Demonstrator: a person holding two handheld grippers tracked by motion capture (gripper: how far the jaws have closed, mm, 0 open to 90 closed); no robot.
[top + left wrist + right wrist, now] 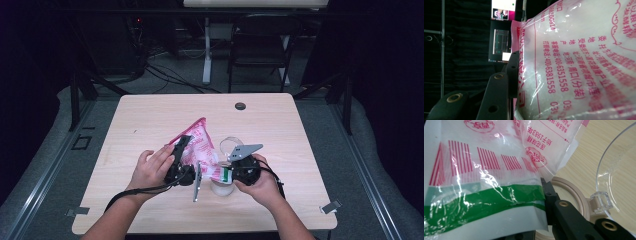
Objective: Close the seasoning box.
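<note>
A clear plastic bag (199,140) with pink print, full of white grains, hangs tilted above the table between both hands. My left gripper (184,144) is shut on its upper side; in the left gripper view one black finger (511,72) presses the bag (579,62). My right gripper (226,174) is shut on the bag's lower end with the green band (474,202), its finger (550,195) lying against the film. Below that end stands a small jar (222,189) with a beige rim (579,195) and a clear lid (619,175) flipped open.
The light wooden table (150,120) has a dark round grommet (240,106) near its far edge. A black folding chair (260,45) and a white desk leg (206,50) stand behind it. Cables trail from both grippers toward the near edge.
</note>
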